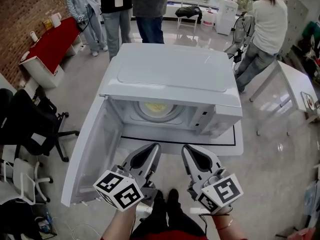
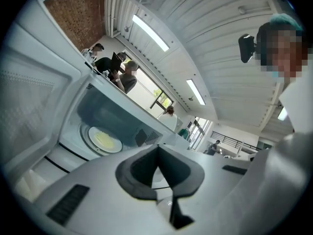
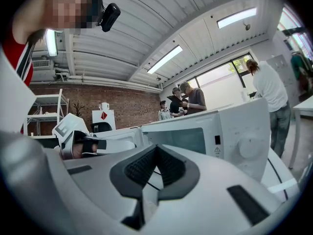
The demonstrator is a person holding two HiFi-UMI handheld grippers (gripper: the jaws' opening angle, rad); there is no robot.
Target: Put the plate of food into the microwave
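A white microwave (image 1: 170, 79) stands in front of me with its door (image 1: 92, 154) swung wide open to the left. Inside, on the turntable, sits a white plate of yellow food (image 1: 157, 109); the left gripper view also shows the plate (image 2: 105, 140) in the cavity. My left gripper (image 1: 154, 148) and right gripper (image 1: 186, 149) hover side by side just before the opening, outside the cavity. Both are shut with nothing between the jaws. In the right gripper view, the jaw tips (image 3: 156, 150) meet, with the microwave's knob (image 3: 249, 148) to the right.
The microwave rests on a low white stand (image 1: 239, 145) with a black line. Black office chairs (image 1: 30, 129) stand left of the door, and a red table (image 1: 52, 44) is further back. A glass table (image 1: 295, 84) is at right. Several people (image 1: 150, 9) stand behind the microwave.
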